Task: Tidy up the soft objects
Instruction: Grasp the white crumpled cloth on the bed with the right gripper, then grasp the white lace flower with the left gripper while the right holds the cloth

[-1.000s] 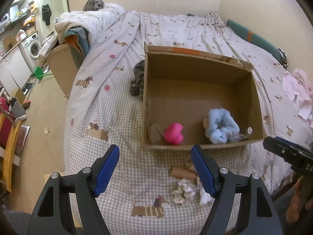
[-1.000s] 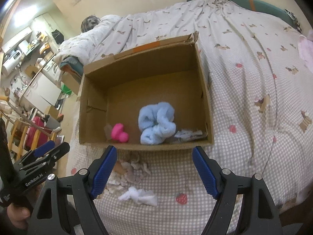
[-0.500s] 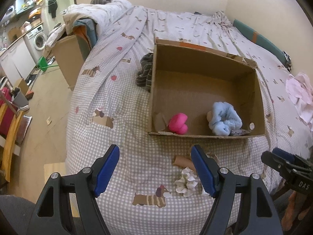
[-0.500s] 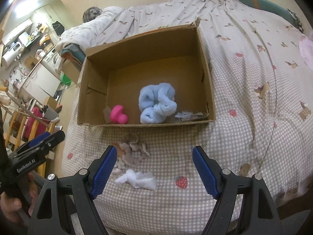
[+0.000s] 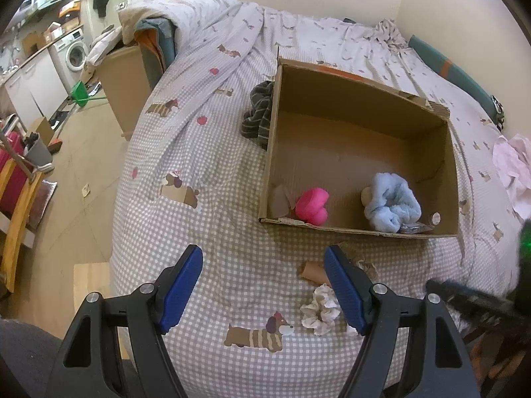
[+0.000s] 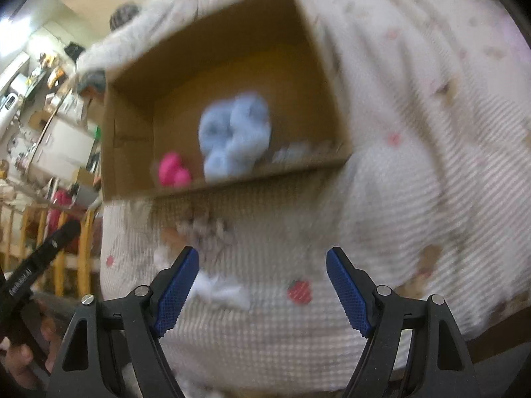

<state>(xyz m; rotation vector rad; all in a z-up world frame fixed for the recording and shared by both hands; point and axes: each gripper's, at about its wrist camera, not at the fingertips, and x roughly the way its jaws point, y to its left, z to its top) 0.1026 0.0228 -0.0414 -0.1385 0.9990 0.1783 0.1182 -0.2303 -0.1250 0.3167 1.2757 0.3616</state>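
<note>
An open cardboard box (image 5: 441, 165) lies on the checked bedspread and holds a pink soft toy (image 5: 312, 205) and a light blue fluffy cloth (image 5: 391, 204). In the blurred right wrist view the box (image 6: 129, 146), pink toy (image 6: 171, 174) and blue cloth (image 6: 234, 137) also show. A cream scrunchie (image 5: 320, 310) and a brown cardboard tube (image 5: 312, 270) lie on the bed in front of the box. A white cloth (image 6: 222, 290) lies near my right gripper (image 6: 262, 288). My left gripper (image 5: 264, 287) and right gripper are both open and empty, above the bed's near edge.
A dark striped cloth (image 5: 259, 114) lies against the box's left wall. Pink fabric (image 5: 512, 169) lies at the bed's right. A heaped duvet (image 5: 186, 10) is at the far end. The floor with a wooden chair (image 5: 16, 212) and a washing machine (image 5: 76, 54) is to the left.
Both grippers have drawn back from the box, which now looks farther away. The right wrist view has become motion-blurred. Both grippers stay open.
</note>
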